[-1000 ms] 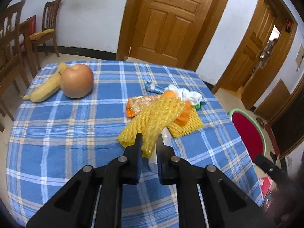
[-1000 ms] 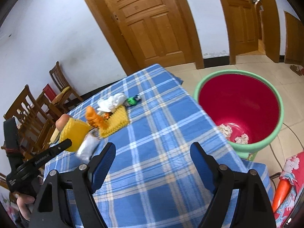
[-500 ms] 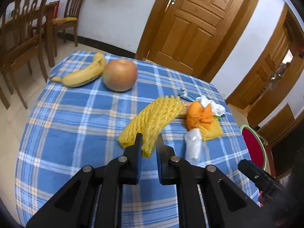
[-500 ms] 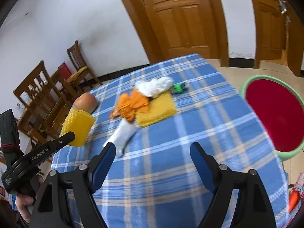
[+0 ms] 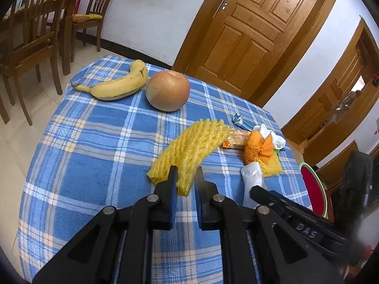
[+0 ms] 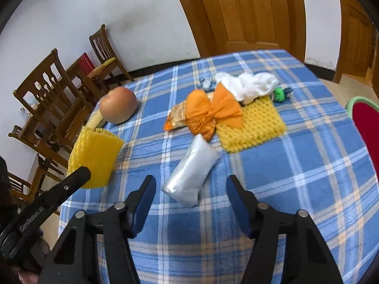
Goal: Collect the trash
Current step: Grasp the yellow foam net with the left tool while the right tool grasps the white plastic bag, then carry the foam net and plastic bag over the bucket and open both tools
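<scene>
Two grippers in view. Left gripper (image 5: pixel 185 179) fingers clamp the yellow foam net (image 5: pixel 193 146) above the counter (image 5: pixel 94 142). Right gripper (image 6: pixel 190 190) fingers, closing, flank the clear plastic bag (image 6: pixel 190 172) lying on the cloth, not yet pressing it.

A blue tablecloth (image 6: pixel 272 177) checked in white and pale orange is showing beneath the black right gripper (image 6: pixel 190 185) with its blue pads, and a silvery-white plastic bag (image 6: pixel 191 172) is lying just ahead of it. Beyond are sitting an orange wrapper (image 6: pixel 210 111), yellow foam netting (image 6: pixel 253 125) and white tissue (image 6: pixel 251 86). Left of it, yellow mesh (image 6: pixel 94 156) is showing.
</scene>
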`<state>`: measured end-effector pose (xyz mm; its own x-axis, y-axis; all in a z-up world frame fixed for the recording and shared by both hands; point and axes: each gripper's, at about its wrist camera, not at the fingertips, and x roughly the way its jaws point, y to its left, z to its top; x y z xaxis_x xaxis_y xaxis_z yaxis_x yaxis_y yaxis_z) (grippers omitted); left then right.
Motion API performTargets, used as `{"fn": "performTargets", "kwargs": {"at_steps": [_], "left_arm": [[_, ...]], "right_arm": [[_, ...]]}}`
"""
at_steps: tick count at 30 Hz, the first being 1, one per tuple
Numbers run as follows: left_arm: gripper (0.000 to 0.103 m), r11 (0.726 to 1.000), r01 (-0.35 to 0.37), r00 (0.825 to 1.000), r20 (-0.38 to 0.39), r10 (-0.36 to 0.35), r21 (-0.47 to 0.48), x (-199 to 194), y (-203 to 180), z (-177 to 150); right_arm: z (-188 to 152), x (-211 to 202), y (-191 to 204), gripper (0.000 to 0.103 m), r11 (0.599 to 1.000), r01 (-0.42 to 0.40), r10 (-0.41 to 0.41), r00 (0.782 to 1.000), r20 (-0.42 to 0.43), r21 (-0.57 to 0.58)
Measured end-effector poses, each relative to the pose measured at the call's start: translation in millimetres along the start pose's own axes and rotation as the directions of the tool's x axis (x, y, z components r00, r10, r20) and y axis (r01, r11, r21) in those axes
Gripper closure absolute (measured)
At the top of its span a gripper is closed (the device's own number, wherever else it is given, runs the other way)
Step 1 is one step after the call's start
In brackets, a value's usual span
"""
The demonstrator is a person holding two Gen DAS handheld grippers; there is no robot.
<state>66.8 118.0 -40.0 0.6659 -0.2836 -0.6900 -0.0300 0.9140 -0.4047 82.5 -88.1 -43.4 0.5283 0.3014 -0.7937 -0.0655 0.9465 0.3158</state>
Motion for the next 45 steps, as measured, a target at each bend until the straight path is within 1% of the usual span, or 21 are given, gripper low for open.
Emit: {"fn": "performTargets", "kwargs": {"at_steps": [1, 3, 6, 7, 8, 13, 17, 21, 25, 29, 30, 37, 45], "left_arm": [[0.091, 1.000, 0.001, 1.000, -0.001, -0.001, -0.003, 0.4, 0.8, -0.3], [0.091, 1.000, 0.003, 1.000, -0.002, -0.004, -0.005, 0.3, 0.8, -0.3], [0.091, 1.000, 0.003, 1.000, -0.005, -0.003, 0.006, 0.2, -2.7, -0.4], [0.091, 1.000, 0.003, 1.000, -0.005, -0.003, 0.009, 0.0, -4.2, -0.5], [0.091, 1.000, 0.004, 1.000, -0.006, -0.004, 0.013, -0.5, -6.2, -0.6], [0.091, 0.999, 0.017, 1.000, -0.011, -0.017, 0.041, -3.2, -20.2, -2.3], [0.091, 0.996, 0.038, 0.999, -0.029, -0.035, 0.075, -1.8, -37.5, -5.8], [0.091, 0.992, 0.073, 0.996, -0.060, -0.067, 0.106, 1.6, -59.1, -11.7], [0.091, 0.984, 0.102, 0.993, -0.079, -0.091, 0.148, 3.3, -83.7, -17.1], [0.091, 0.973, 0.157, 0.984, -0.114, -0.139, 0.169, 6.7, -108.5, -20.5], [0.091, 0.968, 0.174, 0.980, -0.127, -0.152, 0.180, 8.3, -117.3, -21.9], [0.091, 0.937, 0.231, 0.967, -0.165, -0.192, 0.262, 17.1, -168.8, -29.6], [0.091, 0.893, 0.284, 0.952, -0.214, -0.219, 0.350, 34.5, -226.8, -39.6]], "right_arm": [[0.1, 3.2, 0.4, 0.043, 1.000, -0.001, 0.001, 1.000, -0.008, 0.002], [-1.3, 10.6, -2.5, 0.050, 1.000, -0.022, 0.023, 0.999, -0.031, 0.012], [-3.7, 9.2, -5.7, 0.062, 1.000, -0.029, 0.029, 0.999, -0.021, 0.006], [-5.4, 8.4, -7.7, 0.065, 0.999, -0.039, 0.039, 0.999, -0.021, 0.008], [-7.1, 6.7, -9.3, 0.066, 0.999, -0.045, 0.045, 0.999, -0.016, 0.011], [-18.1, -3.9, -19.1, 0.067, 0.997, -0.070, 0.070, 0.998, -0.004, 0.013], [-32.4, -20.2, -35.5, 0.067, 0.995, -0.095, 0.094, 0.995, 0.012, 0.044], [-40.6, -43.6, -55.7, 0.067, 0.995, -0.081, 0.077, 0.996, 0.054, 0.064], [-44.9, -66.6, -80.7, 0.067, 0.992, -0.067, 0.056, 0.993, 0.104, 0.108], [-47.1, -85.8, -103.5, 0.067, 0.988, -0.052, 0.029, 0.988, 0.151, 0.148], [-47.2, -90.3, -108.8, 0.067, 0.986, -0.051, 0.025, 0.986, 0.162, 0.158], [-47.1, -119.5, -147.2, 0.067, 0.973, -0.024, -0.032, 0.971, 0.239, 0.228], [-50.4, -142.5, -191.7, 0.067, 0.950, -0.005, -0.090, 0.953, 0.289, 0.312]]}}
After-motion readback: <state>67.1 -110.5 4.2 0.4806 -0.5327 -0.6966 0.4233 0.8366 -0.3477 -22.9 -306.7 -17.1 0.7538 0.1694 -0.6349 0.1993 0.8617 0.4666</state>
